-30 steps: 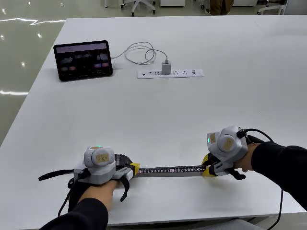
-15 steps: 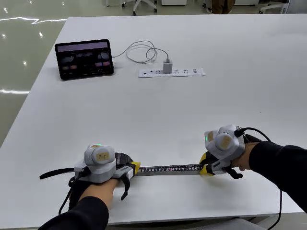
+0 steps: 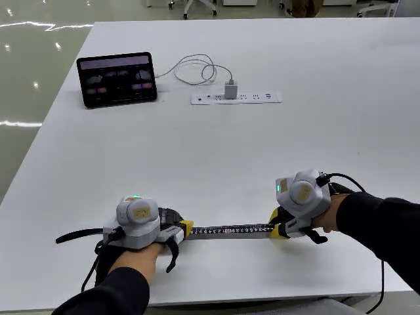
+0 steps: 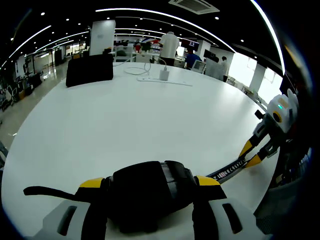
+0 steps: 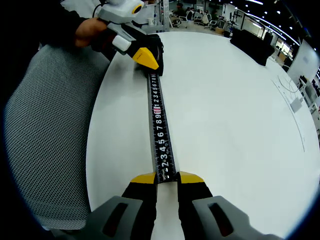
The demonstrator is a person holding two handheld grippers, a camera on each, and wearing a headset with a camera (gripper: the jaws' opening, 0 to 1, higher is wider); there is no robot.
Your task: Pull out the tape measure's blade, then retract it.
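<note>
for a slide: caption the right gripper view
Right gripper clamps the blade extended from the case in the left gripper

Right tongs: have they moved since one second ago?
Yes. The right tongs slid leftward, toward the left tongs, judged against the power strip; less blade shows.

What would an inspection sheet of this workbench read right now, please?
Surface: white tabletop, mostly bare.
Job's things: black tape measure case; its grey numbered blade drawn out flat across the tabletop.
Clutter: black tablet, white power strip with a grey charger plug.
Grippers: left gripper shut on the case; right gripper shut on the blade's tip.
Cables: white cable looped from plug towards tablet; black cable behind right gripper.
Surroundings: glossy floor, chair bases.
</note>
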